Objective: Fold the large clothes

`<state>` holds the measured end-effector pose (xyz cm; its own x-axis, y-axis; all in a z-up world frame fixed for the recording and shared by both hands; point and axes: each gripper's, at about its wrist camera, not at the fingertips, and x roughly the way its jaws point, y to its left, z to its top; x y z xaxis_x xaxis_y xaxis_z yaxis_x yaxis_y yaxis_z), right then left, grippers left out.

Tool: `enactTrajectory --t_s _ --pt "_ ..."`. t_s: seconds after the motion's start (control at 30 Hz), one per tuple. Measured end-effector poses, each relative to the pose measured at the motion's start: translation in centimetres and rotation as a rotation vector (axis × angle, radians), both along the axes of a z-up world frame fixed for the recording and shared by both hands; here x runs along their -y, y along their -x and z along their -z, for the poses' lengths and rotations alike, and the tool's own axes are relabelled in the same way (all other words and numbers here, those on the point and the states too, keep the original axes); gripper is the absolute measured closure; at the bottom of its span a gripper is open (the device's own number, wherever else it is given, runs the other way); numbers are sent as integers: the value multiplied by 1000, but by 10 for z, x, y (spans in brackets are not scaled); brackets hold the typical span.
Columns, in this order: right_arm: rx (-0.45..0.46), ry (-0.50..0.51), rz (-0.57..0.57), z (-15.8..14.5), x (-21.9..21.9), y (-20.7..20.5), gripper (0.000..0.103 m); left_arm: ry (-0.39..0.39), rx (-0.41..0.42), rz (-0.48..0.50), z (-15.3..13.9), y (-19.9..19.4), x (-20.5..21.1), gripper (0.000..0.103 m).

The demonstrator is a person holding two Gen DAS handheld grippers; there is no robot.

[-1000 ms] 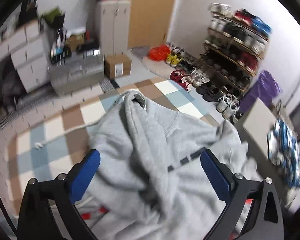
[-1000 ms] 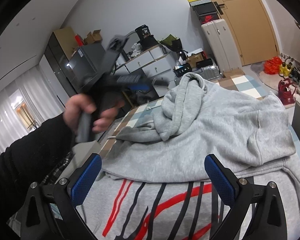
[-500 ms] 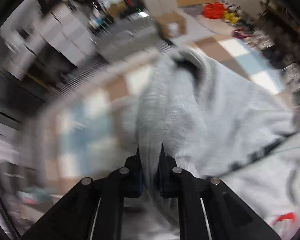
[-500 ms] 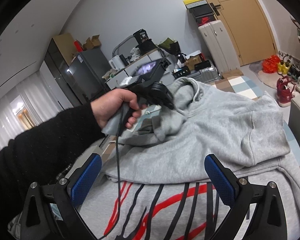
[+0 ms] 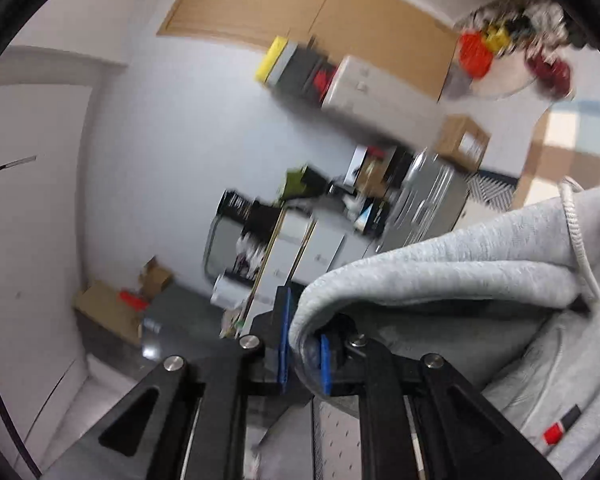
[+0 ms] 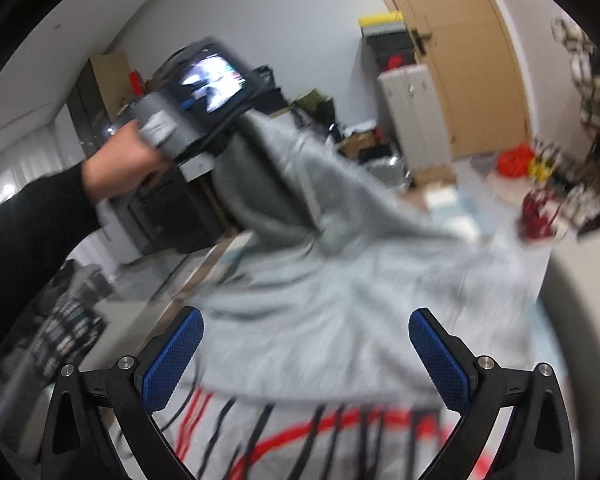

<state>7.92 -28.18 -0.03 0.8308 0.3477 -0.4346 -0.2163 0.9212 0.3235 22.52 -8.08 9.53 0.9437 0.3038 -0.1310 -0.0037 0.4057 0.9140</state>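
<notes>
A large grey hoodie [image 6: 340,300] lies spread out, with a red and black print [image 6: 300,436] on its near part. My left gripper [image 5: 304,344] pinches a fold of the grey hoodie [image 5: 440,272] between its blue pads. Its jaws are opening slightly with the cloth still between them. A white drawstring [image 5: 576,232] hangs along the fold. In the right wrist view a hand [image 6: 120,164] holds the left gripper [image 6: 236,132] up at the left, with the fabric stretched below it. My right gripper [image 6: 302,344] hovers open over the hoodie, holding nothing.
A white suitcase [image 6: 412,112] and a wooden door [image 6: 472,60] stand at the back. Shoes [image 6: 540,168] crowd the floor at the right. A dark cabinet [image 6: 172,208] stands at the left, behind the raised fabric. A cardboard box [image 5: 462,142] sits on the floor.
The left gripper went from wide open to closed on a fold of the hoodie, then rolled and lifted it. The right gripper stayed open and rose a little.
</notes>
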Motion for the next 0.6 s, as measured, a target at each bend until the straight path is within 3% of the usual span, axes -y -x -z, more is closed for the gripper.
enactTrajectory --t_s 0.1,0.17,0.27,0.47,0.6 --pt "-7 109 -28 -19 -4 -54 0 67 -50 44 -8 13 -5 93" --pt "-50 115 -87 -22 -11 -95 0 141 -98 73 -12 9 -4 93" --pt "-75 155 -83 -27 -25 -148 0 224 -153 96 -20 6 -1 94" --pt "-35 217 -88 -40 -55 -211 0 457 -280 135 -27 3 -4 94" --pt "-33 291 -99 -40 -74 -232 4 550 -336 166 -21 17 -8 94"
